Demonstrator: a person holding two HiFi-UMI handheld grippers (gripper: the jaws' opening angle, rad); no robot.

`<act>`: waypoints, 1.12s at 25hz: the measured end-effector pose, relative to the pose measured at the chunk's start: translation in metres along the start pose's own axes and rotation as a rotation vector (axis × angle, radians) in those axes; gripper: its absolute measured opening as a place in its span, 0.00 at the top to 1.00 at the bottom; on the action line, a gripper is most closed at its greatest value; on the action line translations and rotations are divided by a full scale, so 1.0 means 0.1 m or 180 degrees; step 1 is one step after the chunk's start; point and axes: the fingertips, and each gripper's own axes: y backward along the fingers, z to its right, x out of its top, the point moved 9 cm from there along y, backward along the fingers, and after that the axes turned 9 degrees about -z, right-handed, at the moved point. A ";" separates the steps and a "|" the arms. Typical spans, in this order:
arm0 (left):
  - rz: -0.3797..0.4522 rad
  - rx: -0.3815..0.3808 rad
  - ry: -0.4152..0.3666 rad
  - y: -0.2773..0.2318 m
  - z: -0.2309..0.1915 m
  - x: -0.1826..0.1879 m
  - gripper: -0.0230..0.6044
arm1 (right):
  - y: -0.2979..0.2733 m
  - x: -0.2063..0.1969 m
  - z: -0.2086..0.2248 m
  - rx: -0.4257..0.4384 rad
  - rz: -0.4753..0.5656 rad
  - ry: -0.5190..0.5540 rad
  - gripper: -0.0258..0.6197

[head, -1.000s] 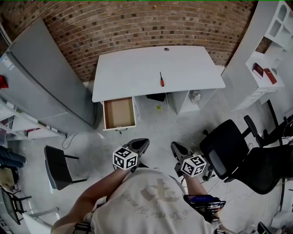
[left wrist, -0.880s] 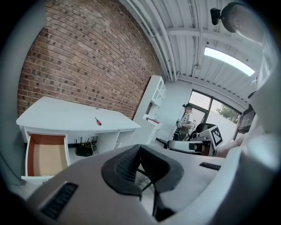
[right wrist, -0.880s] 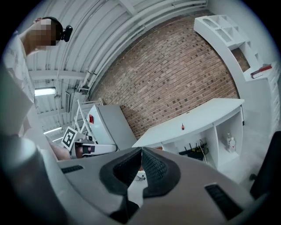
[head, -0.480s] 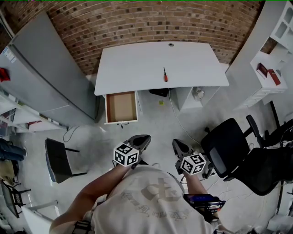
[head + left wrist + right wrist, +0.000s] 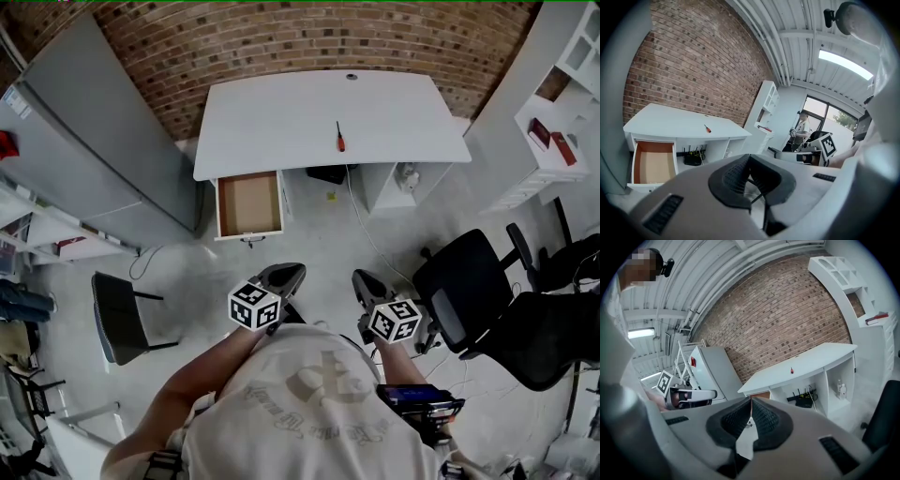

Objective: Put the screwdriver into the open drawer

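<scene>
Pale concrete floor (image 5: 319, 246) lies below the left gripper (image 5: 286, 272) and right gripper (image 5: 362, 278), each with its fingers clenched tip to tip on nothing, the two held side by side and apart. At eleven o'clock from the left gripper, the open drawer (image 5: 248, 202) juts from the white desk (image 5: 272, 122), its brown bottom showing. Near twelve o'clock from the right gripper, the red-handled screwdriver (image 5: 339, 137) lies on the desk, with the brick wall (image 5: 281, 42) beyond.

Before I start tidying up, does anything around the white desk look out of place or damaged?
Only two things: a screwdriver lies loose on the desk top, and the drawer under its left end stands pulled out, empty. Nothing looks spilled or broken.
</scene>
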 end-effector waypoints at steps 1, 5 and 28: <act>0.0007 0.0008 -0.0001 0.01 0.00 0.00 0.93 | -0.01 0.01 0.00 0.0001 -0.0001 0.0002 0.92; 0.0020 0.0041 0.0004 0.08 -0.03 0.01 0.93 | -0.05 0.04 0.00 0.0010 0.0003 -0.0007 0.92; -0.0051 0.0000 0.0248 -0.06 -0.49 0.08 0.93 | -0.47 0.26 0.10 -0.0081 -0.0223 0.0032 0.92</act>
